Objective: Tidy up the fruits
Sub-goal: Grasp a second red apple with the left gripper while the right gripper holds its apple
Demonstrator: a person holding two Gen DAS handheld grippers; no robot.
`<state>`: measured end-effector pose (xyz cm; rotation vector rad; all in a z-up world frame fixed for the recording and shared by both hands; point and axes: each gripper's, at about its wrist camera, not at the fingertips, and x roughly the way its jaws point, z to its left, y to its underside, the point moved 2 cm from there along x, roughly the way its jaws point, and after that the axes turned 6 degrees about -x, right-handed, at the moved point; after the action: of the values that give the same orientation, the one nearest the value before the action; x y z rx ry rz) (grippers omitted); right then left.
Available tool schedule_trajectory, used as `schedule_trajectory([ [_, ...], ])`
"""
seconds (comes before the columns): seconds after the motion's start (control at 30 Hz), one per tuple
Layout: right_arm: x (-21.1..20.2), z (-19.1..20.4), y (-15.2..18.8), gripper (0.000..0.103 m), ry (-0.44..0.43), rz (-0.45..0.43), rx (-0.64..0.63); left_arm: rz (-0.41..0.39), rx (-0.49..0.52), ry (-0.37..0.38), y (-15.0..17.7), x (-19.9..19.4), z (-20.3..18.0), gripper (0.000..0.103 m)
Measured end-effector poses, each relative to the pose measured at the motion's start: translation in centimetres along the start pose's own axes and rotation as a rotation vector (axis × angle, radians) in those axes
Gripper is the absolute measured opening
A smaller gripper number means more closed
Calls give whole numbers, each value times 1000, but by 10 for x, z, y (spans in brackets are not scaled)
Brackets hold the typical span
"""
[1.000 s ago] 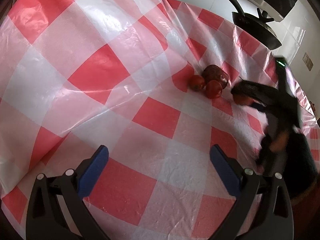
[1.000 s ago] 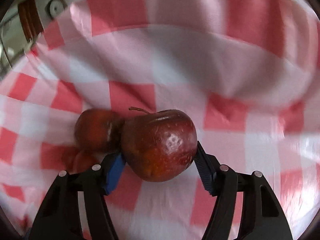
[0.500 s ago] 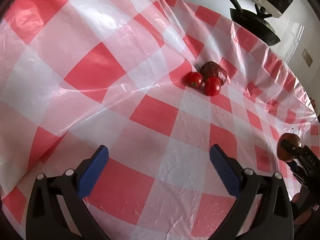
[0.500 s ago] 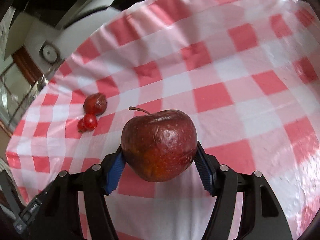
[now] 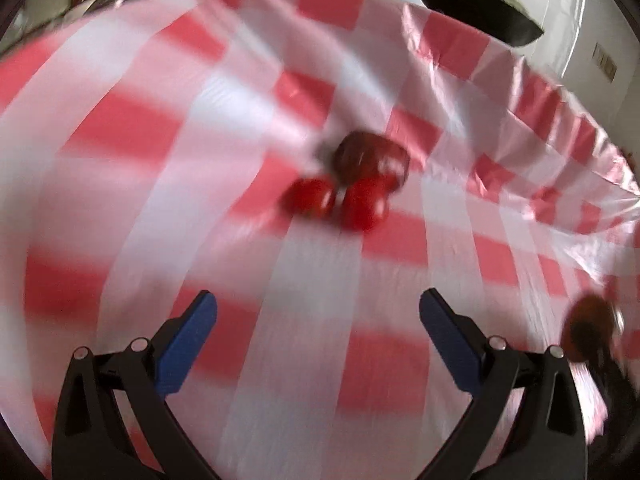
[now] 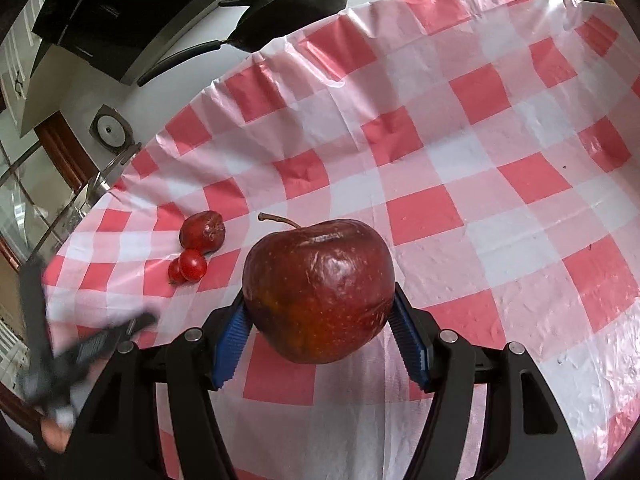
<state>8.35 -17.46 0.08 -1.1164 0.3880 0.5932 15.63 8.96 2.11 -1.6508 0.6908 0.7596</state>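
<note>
Apple (image 6: 319,292), dark red with a curved stem, sits clamped between the blue-padded fingers (image 6: 233,338) of our right gripper (image 6: 322,340), lifted above the red-and-white checked tablecloth (image 6: 500,200). Its skin is wrinkled near the top and shows an orange patch low on the near side. Off to its left on the cloth lie the other fruits: a smaller, shrivelled dark red fruit (image 6: 203,231) and, just beside it, two small red tomatoes (image 6: 188,267) touching each other. All three rest well apart from the held apple.

Our left gripper (image 5: 318,316) hangs over the cloth with its fingers spread wide and nothing between them. Its view is badly smeared, but the same cluster shows ahead of it: the dark fruit (image 5: 368,158) behind the pair of tomatoes (image 5: 338,202). At the right edge of that view a brownish-red blob (image 5: 588,326) is probably the apple in our right gripper, though the blur leaves us unsure.

Beyond the far edge of the table a black pan (image 6: 288,8) sits on the white counter.
</note>
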Motion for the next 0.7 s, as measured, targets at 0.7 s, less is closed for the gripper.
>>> schedule_trajectory([
  [0.7, 3, 2, 0, 64, -5, 8, -5, -36, 193, -133, -63, 76, -72, 62],
])
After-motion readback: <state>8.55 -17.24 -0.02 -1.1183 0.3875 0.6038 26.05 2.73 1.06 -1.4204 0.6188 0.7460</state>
